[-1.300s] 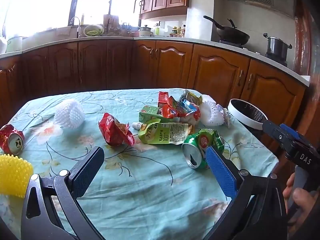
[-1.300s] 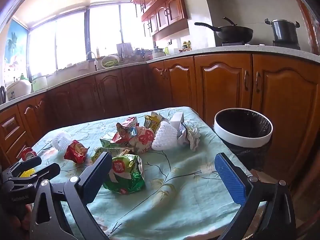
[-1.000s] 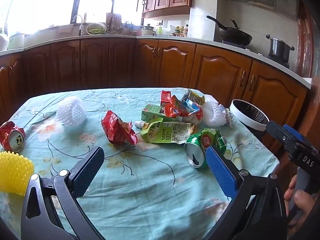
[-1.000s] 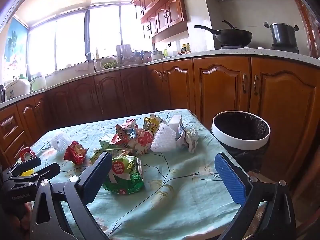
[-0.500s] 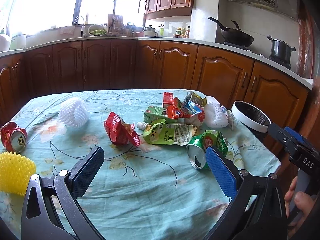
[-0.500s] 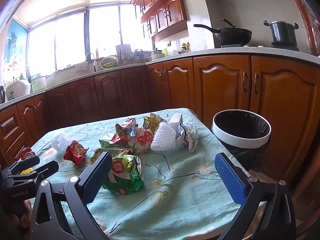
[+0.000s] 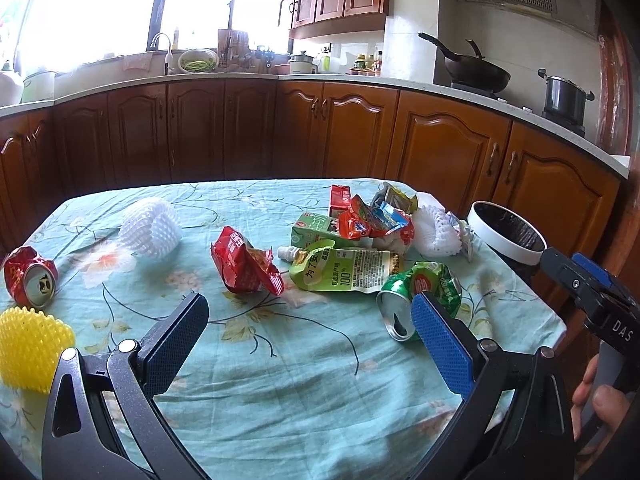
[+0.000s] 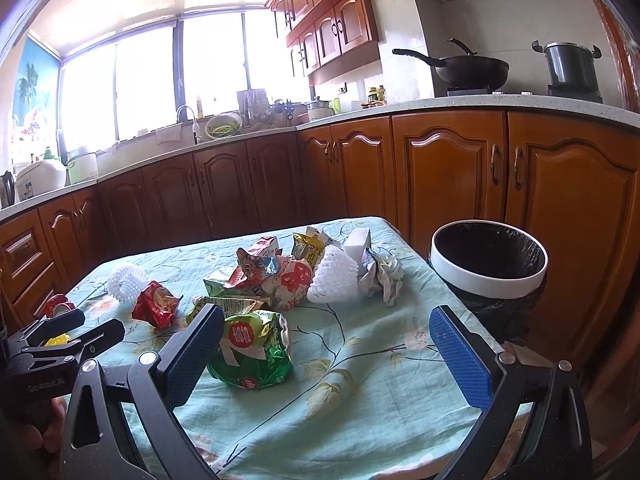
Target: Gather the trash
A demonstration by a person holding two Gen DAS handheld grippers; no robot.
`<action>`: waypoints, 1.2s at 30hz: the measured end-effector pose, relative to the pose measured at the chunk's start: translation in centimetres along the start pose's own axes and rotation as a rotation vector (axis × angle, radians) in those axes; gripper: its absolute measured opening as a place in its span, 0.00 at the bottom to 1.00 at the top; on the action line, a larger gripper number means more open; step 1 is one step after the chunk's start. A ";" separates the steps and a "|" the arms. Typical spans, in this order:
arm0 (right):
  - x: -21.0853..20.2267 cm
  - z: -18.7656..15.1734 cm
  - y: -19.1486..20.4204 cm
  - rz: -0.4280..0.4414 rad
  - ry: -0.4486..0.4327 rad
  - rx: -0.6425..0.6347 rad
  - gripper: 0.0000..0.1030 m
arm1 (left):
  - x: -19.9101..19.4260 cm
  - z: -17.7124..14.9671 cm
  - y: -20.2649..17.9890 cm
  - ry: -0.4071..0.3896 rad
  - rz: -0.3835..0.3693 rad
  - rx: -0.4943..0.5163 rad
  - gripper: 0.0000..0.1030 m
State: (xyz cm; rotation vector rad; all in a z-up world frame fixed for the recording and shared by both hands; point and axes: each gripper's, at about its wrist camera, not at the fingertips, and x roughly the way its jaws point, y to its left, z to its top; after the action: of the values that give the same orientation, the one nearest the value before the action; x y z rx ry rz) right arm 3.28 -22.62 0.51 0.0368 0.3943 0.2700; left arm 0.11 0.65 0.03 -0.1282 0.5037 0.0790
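Trash lies scattered on a table with a teal floral cloth (image 7: 280, 380). A crushed green can (image 7: 416, 296) (image 8: 252, 350) rests nearest, just beyond my left gripper's right finger. Behind it lie a green drink pouch (image 7: 344, 268), a red snack wrapper (image 7: 244, 262) (image 8: 156, 308), a heap of wrappers (image 7: 372, 220) (image 8: 276, 272) and white foam nets (image 7: 150, 226) (image 8: 332, 276). A crushed red can (image 7: 30, 276) and a yellow foam net (image 7: 30, 350) sit at the left. My left gripper (image 7: 308, 332) and right gripper (image 8: 328, 344) hover open over the near edge, holding nothing.
A black-lined bin with a white rim (image 8: 488, 264) (image 7: 506, 234) stands beside the table's right edge. Wooden cabinets (image 8: 440, 176) and a counter with a wok (image 8: 468, 68) and a pot (image 8: 572, 66) run behind. A hand (image 7: 600, 400) holds the right gripper's handle.
Both views have shifted only slightly; the left wrist view has drifted a little so the trash sits a touch lower and right. Both grippers stay open, and nothing on the table moved.
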 end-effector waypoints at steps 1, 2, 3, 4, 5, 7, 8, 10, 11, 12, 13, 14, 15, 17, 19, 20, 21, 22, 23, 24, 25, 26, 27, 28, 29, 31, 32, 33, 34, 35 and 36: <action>0.0 0.0 0.0 0.001 0.000 0.000 1.00 | 0.0 0.0 0.0 0.000 0.001 0.000 1.00; 0.0 0.0 0.1 0.003 0.000 0.000 1.00 | 0.0 0.0 0.0 0.000 0.001 0.001 1.00; 0.1 0.0 0.0 0.005 0.001 0.001 1.00 | 0.0 0.0 0.0 0.000 0.000 0.001 1.00; 0.1 0.0 0.0 0.007 0.002 0.002 1.00 | 0.0 0.0 0.0 0.000 0.000 0.000 1.00; 0.1 0.0 0.0 0.009 0.002 0.003 1.00 | 0.0 0.0 0.0 0.000 -0.001 0.000 1.00; 0.2 0.0 0.0 0.009 0.004 0.003 1.00 | 0.1 0.0 0.0 0.001 -0.002 0.000 1.00; 0.2 0.0 0.0 0.009 0.005 0.004 1.00 | 0.1 0.0 0.0 0.002 -0.002 0.000 1.00; 0.3 0.0 0.0 0.011 0.007 0.007 1.00 | 0.1 0.0 0.0 0.004 -0.001 0.000 1.00; 0.3 0.0 0.0 0.012 0.008 0.008 1.00 | 0.2 0.0 0.0 0.005 -0.001 0.001 1.00; 0.3 0.0 0.0 0.013 0.009 0.010 1.00 | 0.3 0.0 0.0 0.007 0.000 0.002 1.00; 0.3 0.0 -0.1 0.013 0.010 0.012 1.00 | 0.3 0.0 0.0 0.008 0.001 0.002 1.00; 0.3 0.0 -0.1 0.014 0.011 0.014 1.00 | 0.3 0.0 0.0 0.008 0.001 0.001 1.00; 0.4 -0.1 -0.1 0.015 0.012 0.015 1.00 | 0.4 0.0 0.0 0.009 0.002 0.002 1.00; 0.5 -0.1 -0.2 0.018 0.016 0.019 1.00 | 0.5 0.0 0.1 0.013 0.002 0.001 1.00; 0.7 -0.1 -0.3 0.022 0.021 0.023 1.00 | 0.7 0.0 0.1 0.017 0.002 0.000 1.00; 0.8 -0.1 -0.3 0.025 0.025 0.025 1.00 | 0.7 0.0 0.1 0.019 0.002 -0.002 1.00; 0.9 -0.1 -0.3 0.027 0.029 0.028 1.00 | 0.8 0.0 0.1 0.022 0.001 -0.003 1.00; 1.0 -0.1 -0.4 0.029 0.032 0.030 1.00 | 0.9 0.0 0.2 0.025 0.001 -0.006 1.00; 1.2 -0.1 -0.4 0.033 0.037 0.033 1.00 | 1.0 0.0 0.3 0.029 0.000 -0.010 1.00; 1.3 -0.1 -0.4 0.036 0.042 0.036 1.00 | 1.1 0.0 0.5 0.034 -0.002 -0.015 1.00; 1.4 -0.1 -0.5 0.039 0.046 0.039 1.00 | 1.2 0.0 0.6 0.040 -0.005 -0.022 1.00; 1.7 0.0 -0.6 0.047 0.056 0.045 1.00 | 1.4 0.0 0.8 0.047 -0.007 -0.029 1.00; 1.9 0.0 -0.6 0.053 0.062 0.050 1.00 | 1.6 0.0 1.0 0.054 -0.007 -0.037 1.00; 2.2 0.1 -0.8 0.061 0.071 0.059 1.00 | 1.8 0.1 1.2 0.062 -0.007 -0.046 1.00; 2.4 0.2 -1.0 0.069 0.078 0.068 1.00 | 2.0 0.1 1.4 0.069 -0.008 -0.055 1.00; 2.9 0.4 -1.4 0.078 0.090 0.086 1.00 | 2.4 0.2 1.9 0.084 -0.006 -0.071 1.00; 3.3 0.7 -1.7 0.087 0.099 0.100 1.00 | 2.7 0.3 2.2 0.091 -0.003 -0.079 1.00; 3.6 0.9 -2.0 0.093 0.104 0.111 1.00 | 2.9 0.5 2.5 0.098 0.004 -0.089 1.00; 3.9 1.1 -2.2 0.098 0.107 0.122 1.00 | 3.2 0.7 2.9 0.104 0.010 -0.100 1.00; 4.3 1.4 -2.5 0.103 0.112 0.132 1.00 | 3.5 1.0 3.3 0.110 0.018 -0.112 1.00; 4.7 1.7 -2.6 0.106 0.118 0.137 1.00 | 3.9 1.3 3.7 0.118 0.025 -0.123 1.00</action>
State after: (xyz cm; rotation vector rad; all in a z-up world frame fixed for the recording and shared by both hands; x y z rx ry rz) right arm 8.81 -23.88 0.06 0.1768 0.5289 0.3507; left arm 3.72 4.69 -1.08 -0.2478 0.6187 0.1276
